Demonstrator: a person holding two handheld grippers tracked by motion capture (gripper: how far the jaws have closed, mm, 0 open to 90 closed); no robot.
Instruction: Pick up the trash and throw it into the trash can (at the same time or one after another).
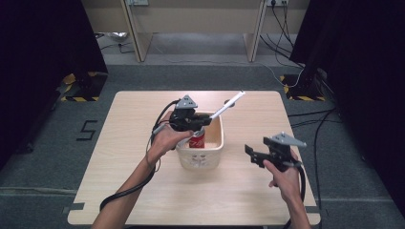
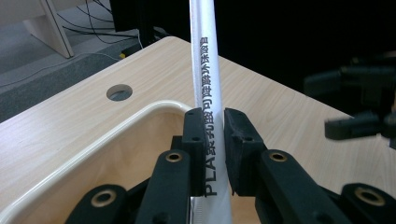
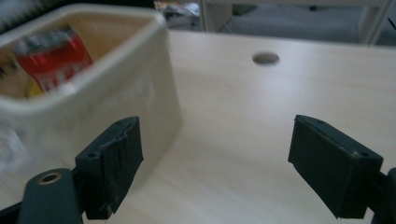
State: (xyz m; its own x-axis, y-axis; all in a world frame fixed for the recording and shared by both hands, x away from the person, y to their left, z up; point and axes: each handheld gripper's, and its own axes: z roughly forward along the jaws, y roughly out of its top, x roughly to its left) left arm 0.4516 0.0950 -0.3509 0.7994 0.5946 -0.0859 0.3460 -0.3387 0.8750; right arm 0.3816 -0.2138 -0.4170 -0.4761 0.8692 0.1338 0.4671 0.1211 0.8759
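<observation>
A long white paper-wrapped straw (image 2: 205,84), clamped in the left claw (image 2: 215,140), slants up above the cream tub (image 1: 215,143) at frame centre; the left gripper view shows its black "PLA" lettering; the right claw (image 3: 215,163) gapes empty over the tabletop (image 3: 261,116); its view shows a red can (image 3: 53,56) inside the tub.

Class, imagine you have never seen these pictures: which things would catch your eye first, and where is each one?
First comes the white wrapped straw, clamped in the left tool and slanting up over the cream tub at the middle of the table. Next is the red can standing inside that tub. The right tool is open to the tub's right, with nothing between its jaws.
</observation>
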